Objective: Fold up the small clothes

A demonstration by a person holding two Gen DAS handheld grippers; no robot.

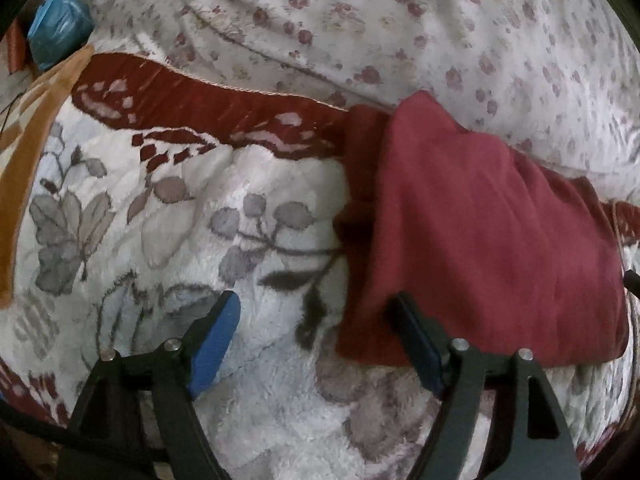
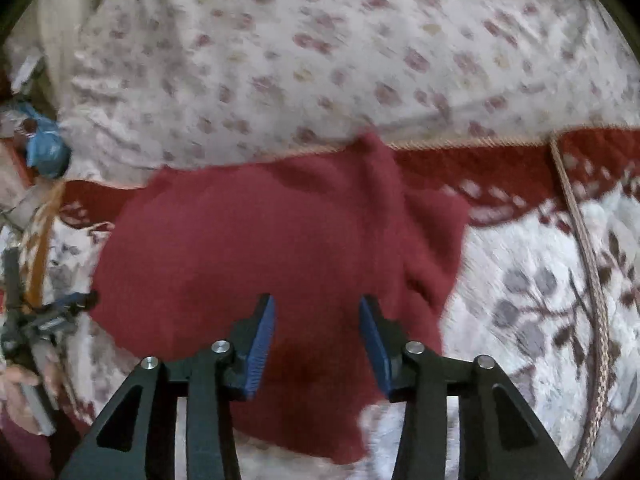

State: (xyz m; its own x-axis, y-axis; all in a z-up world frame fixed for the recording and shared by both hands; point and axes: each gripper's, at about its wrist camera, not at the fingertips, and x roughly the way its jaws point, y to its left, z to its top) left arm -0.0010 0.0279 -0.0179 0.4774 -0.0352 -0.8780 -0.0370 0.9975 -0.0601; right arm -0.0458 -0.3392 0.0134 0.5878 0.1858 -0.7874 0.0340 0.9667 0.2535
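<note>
One garment in play: a dark red cloth (image 1: 480, 232) lies on the bed, on a plush floral blanket (image 1: 168, 216), its far edge up against the blanket's red border and a flowered sheet (image 1: 360, 20) beyond; it looks already doubled over, fairly flat, with a bunched strip along one side.

Left tongs (image 1: 320, 332) are wide open, nothing between the pads; one blue pad sits over bare blanket, the other over the cloth's near corner; looks positioned off the edge, either just clear of it or lining up on that corner.

Right tongs (image 2: 316, 336) are part-open over the middle of the cloth (image 2: 260, 248), no fabric pinched; cannot tell if the tips touch it; view is motion-blurred.

Judgement: mid-fold, between grips; next fold probably needs a pinch on an edge or corner, not mid-panel where the right tongs hover; thick plush underneath may snag the tips.

A braided cord (image 2: 580, 248) lies across the blanket, well apart from the cloth.
</note>
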